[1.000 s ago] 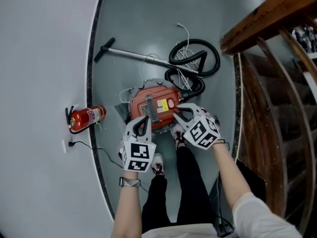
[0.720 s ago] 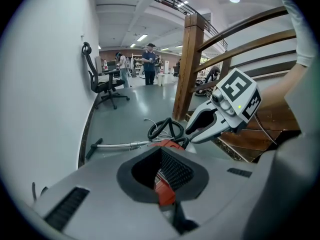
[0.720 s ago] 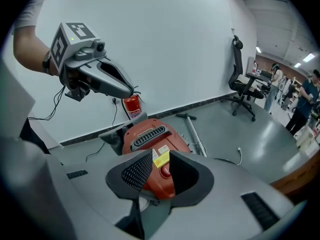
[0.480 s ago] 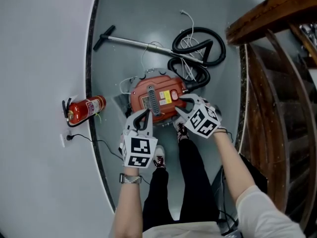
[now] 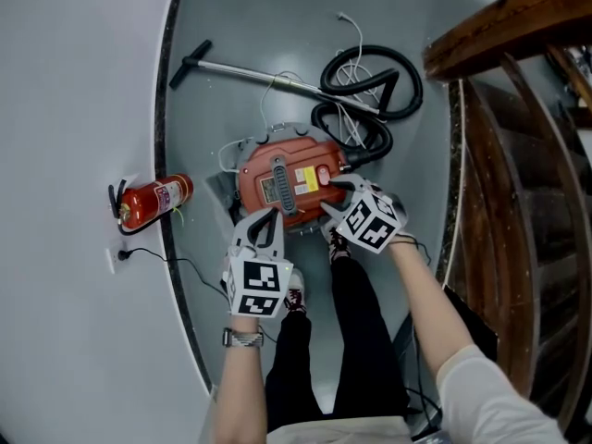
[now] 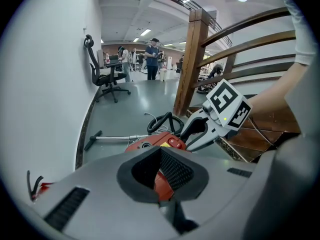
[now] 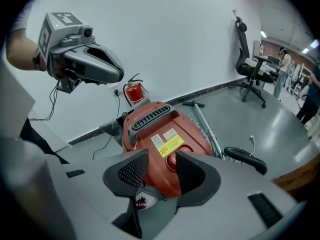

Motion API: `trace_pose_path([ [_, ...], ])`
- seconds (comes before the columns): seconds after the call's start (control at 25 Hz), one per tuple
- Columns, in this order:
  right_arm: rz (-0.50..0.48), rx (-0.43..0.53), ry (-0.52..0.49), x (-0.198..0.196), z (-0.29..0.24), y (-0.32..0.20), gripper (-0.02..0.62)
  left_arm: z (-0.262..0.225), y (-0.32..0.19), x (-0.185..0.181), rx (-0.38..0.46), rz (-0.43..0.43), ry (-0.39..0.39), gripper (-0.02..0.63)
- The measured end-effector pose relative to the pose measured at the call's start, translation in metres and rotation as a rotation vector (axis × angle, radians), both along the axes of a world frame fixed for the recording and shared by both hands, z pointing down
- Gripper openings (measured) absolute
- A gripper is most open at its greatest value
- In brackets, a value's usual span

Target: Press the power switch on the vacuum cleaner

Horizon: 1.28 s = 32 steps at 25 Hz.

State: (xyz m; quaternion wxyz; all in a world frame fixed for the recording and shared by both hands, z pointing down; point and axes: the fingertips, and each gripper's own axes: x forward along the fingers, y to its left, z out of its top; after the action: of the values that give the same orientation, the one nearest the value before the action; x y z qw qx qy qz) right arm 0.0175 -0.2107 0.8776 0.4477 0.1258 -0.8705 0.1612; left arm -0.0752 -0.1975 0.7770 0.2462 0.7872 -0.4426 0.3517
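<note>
Your right gripper (image 7: 160, 168) – jaws just opened, spread – hangs over the switch (image 7: 173, 160) on the vacuum (image 5: 264, 160), which sits on the floor (image 5: 277, 17); your left gripper (image 6: 160, 150), tips together, empty, hovers beside.

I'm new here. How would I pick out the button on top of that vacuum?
Find the red vacuum on the grey floor beside the white wall. A grey ribbed handle runs along its top, with a yellow label next to it. The button sits right by that label: the one round red disc, while its neighbours are rectangular stickers.
</note>
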Motion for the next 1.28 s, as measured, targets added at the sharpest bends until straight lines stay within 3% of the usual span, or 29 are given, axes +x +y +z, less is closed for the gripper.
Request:
trace_pose_path([
  [0.4, -0.013, -0.048, 0.019, -0.003, 0.020, 0.003, 0.198, 0.012, 0.005, 0.002, -0.021, -0.003, 0.008, 0.000],
  [0.96, 0.105, -0.131, -0.019, -0.008, 0.029, 0.004, 0.211, 0.019, 0.017, -0.003, -0.054, -0.019, 0.029, 0.000],
  [1.28, 0.109, -0.138, -0.021, -0.008, 0.029, 0.004, 0.213, 0.020, 0.018, 0.007, -0.054, -0.012, 0.043, 0.000],
])
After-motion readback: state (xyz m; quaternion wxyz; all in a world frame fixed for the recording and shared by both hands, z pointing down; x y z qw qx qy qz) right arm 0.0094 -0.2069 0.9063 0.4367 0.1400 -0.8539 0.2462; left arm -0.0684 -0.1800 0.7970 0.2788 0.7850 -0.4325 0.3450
